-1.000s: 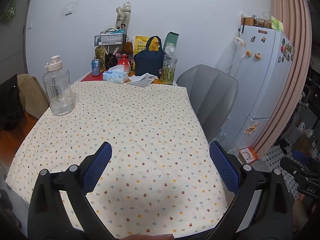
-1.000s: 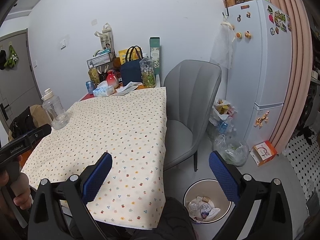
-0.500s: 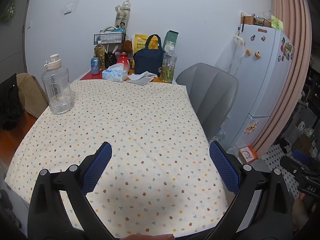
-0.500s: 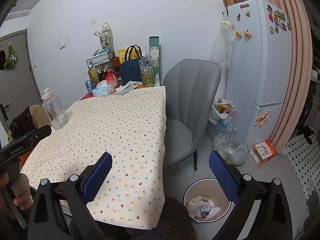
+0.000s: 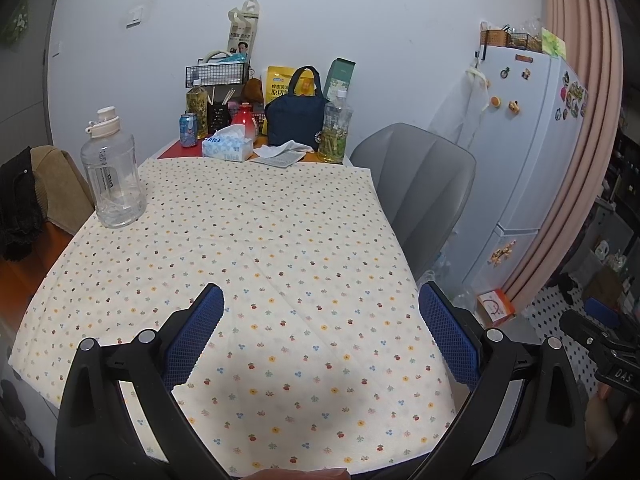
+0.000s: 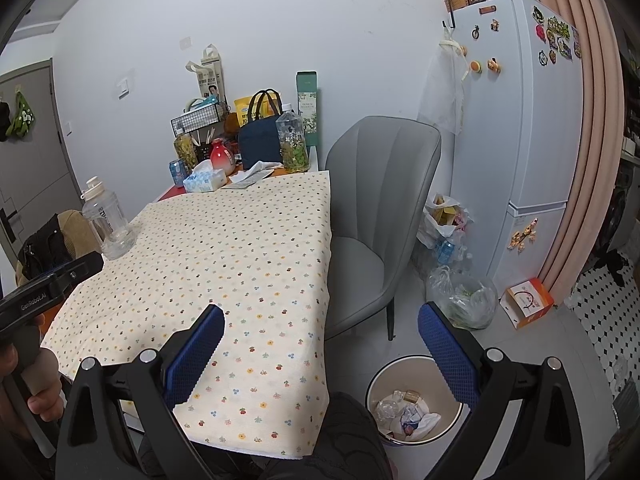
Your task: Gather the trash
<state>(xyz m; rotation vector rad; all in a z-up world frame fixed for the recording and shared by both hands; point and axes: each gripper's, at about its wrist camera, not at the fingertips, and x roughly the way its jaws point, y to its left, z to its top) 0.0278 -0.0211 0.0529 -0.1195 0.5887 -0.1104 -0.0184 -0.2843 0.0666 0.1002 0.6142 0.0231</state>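
The left gripper hovers over the near part of the floral-cloth tabletop, its blue fingers wide apart and empty. The right gripper is also spread and empty, above the tabletop's near right corner. Crumpled trash lies in the round bin on the floor, right of the tabletop, near the grey chair.

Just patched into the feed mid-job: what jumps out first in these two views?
The flower-print tablecloth fills most of both views, bare except for a big clear water jug near its left edge and clutter at the far end. On the floor right of the table stands a round bin already holding crumpled trash. Both the left gripper and right gripper are open and empty.
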